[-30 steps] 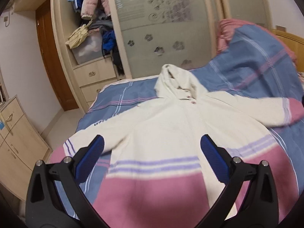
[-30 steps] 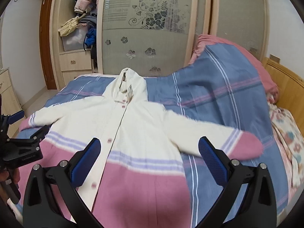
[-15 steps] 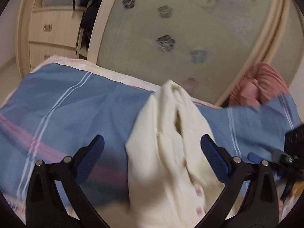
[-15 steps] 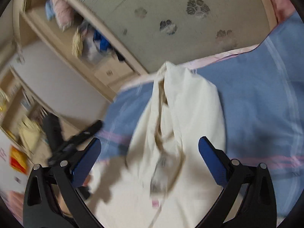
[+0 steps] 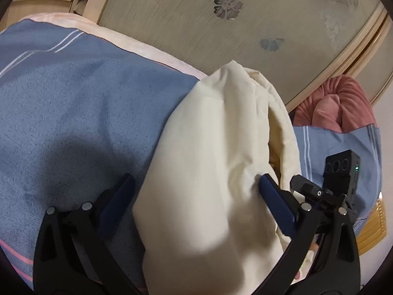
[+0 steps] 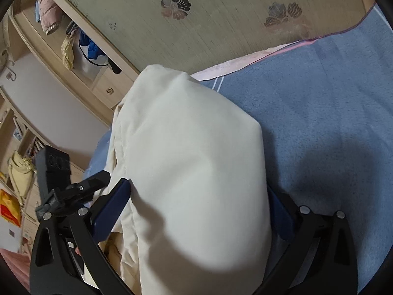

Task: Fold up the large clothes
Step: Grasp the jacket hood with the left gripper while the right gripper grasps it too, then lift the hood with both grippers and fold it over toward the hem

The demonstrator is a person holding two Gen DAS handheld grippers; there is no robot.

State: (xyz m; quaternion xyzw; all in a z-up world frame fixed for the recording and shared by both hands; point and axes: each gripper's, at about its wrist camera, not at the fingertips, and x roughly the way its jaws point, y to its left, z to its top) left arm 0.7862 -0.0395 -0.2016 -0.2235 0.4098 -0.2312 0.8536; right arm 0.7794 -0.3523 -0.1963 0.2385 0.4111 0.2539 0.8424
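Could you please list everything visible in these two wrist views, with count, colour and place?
hood of the coat: one, cream, lying on the blanket between both tongs.
blanket: one, blue with white and pink stripes, covering the bed.
pink bedding: one bundle, dusty pink, at the far right in the left view.
wardrobe door: one, frosted beige with flower prints, behind the bed.
open shelves: one unit, pale wood, left of the door, stuffed with clothes and a plastic bin.
yellow bag: one, pale yellow, hanging at the left edge.
left tongs: black with blue pads, open, straddling the hood.
right tongs: black with blue pads, open, straddling the hood.
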